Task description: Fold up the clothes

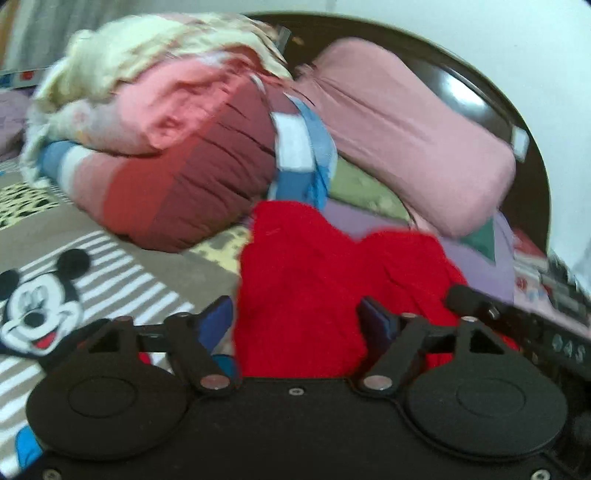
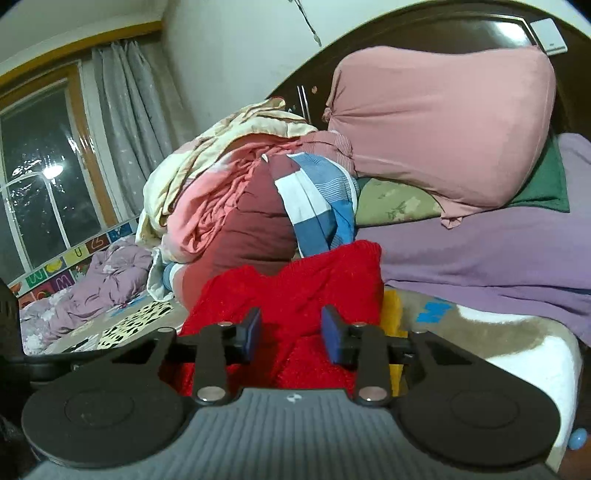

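Note:
A red knit garment point(image 1: 306, 280) lies bunched on the bed right in front of both grippers; it also shows in the right wrist view point(image 2: 295, 291). My left gripper point(image 1: 295, 325) has its jaws apart with red fabric filling the gap between the blue pads point(image 1: 218, 321). My right gripper point(image 2: 291, 332) also stands open, its blue pads point(image 2: 332, 332) on either side of a fold of the garment. Neither is clamped on the cloth. The other gripper's black body point(image 1: 517, 325) shows at the right of the left wrist view.
A rolled pile of quilts point(image 2: 236, 206) sits behind the garment, with a pink pillow point(image 2: 443, 122) against the dark headboard point(image 2: 424, 33). A Mickey Mouse blanket point(image 1: 40, 306) covers the bed at left. A purple sheet point(image 2: 480, 251) lies at right; a window point(image 2: 40, 177) at far left.

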A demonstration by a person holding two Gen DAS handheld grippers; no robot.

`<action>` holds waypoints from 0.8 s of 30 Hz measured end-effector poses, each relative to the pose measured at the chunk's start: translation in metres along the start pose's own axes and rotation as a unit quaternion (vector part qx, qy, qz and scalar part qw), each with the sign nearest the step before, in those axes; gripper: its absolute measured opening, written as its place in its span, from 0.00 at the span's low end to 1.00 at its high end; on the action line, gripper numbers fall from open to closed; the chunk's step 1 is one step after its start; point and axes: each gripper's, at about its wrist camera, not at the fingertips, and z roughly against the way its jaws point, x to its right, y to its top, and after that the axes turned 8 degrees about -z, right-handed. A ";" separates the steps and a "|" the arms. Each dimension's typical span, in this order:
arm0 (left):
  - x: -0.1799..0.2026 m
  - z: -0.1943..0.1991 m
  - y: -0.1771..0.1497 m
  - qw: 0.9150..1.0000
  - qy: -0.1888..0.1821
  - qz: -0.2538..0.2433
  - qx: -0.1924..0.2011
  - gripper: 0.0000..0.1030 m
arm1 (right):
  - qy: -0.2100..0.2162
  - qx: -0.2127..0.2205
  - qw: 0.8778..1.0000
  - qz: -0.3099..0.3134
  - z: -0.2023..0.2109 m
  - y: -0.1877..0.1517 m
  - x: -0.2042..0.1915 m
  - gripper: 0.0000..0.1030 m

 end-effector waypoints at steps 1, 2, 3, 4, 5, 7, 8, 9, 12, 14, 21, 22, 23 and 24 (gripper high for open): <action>0.000 0.008 0.002 1.000 0.001 0.010 0.006 0.74 | 0.004 0.008 1.000 -0.002 0.008 0.000 -0.001 0.38; 0.001 0.015 0.004 1.000 0.004 0.015 0.009 0.74 | 0.007 0.017 1.000 -0.008 0.014 0.001 -0.002 0.47; 0.003 0.021 0.006 1.000 0.004 0.018 0.009 0.75 | 0.011 0.022 1.000 -0.011 0.021 0.002 -0.003 0.53; 0.006 0.027 0.007 1.000 0.000 0.022 0.009 0.76 | 0.013 0.024 1.000 -0.012 0.029 0.003 -0.003 0.57; 0.009 0.033 0.008 1.000 -0.002 0.026 0.007 0.79 | 0.015 0.023 1.000 -0.014 0.035 0.003 -0.004 0.57; 0.019 0.046 0.010 1.000 0.002 0.026 -0.004 0.86 | 0.016 0.016 0.999 -0.029 0.044 0.005 -0.005 0.60; 0.023 0.051 0.011 1.000 0.004 0.026 -0.009 0.89 | 0.016 0.013 0.999 -0.042 0.049 0.006 -0.006 0.66; 0.027 0.056 0.011 1.000 0.005 0.026 -0.017 0.90 | 0.017 0.007 0.998 -0.054 0.053 0.006 -0.008 0.69; 0.040 0.070 0.012 0.999 0.020 0.015 -0.044 0.93 | 0.016 -0.028 0.996 -0.079 0.060 0.011 -0.019 0.80; 0.046 0.080 0.012 0.998 0.027 0.005 -0.052 0.94 | 0.013 -0.048 0.996 -0.075 0.066 0.016 -0.029 0.92; 0.064 0.121 0.011 0.995 0.085 -0.006 -0.045 1.00 | -0.020 -0.088 0.995 -0.047 0.099 0.033 -0.051 1.00; 0.066 0.125 0.011 0.995 0.085 -0.003 -0.047 1.00 | -0.030 -0.095 0.994 -0.042 0.101 0.036 -0.053 1.00; 0.068 0.129 0.013 0.995 0.084 0.000 -0.053 1.00 | -0.038 -0.101 0.993 -0.040 0.104 0.038 -0.054 1.00; 0.070 0.132 0.014 0.995 0.082 0.004 -0.059 1.00 | -0.043 -0.104 0.993 -0.038 0.109 0.040 -0.056 1.00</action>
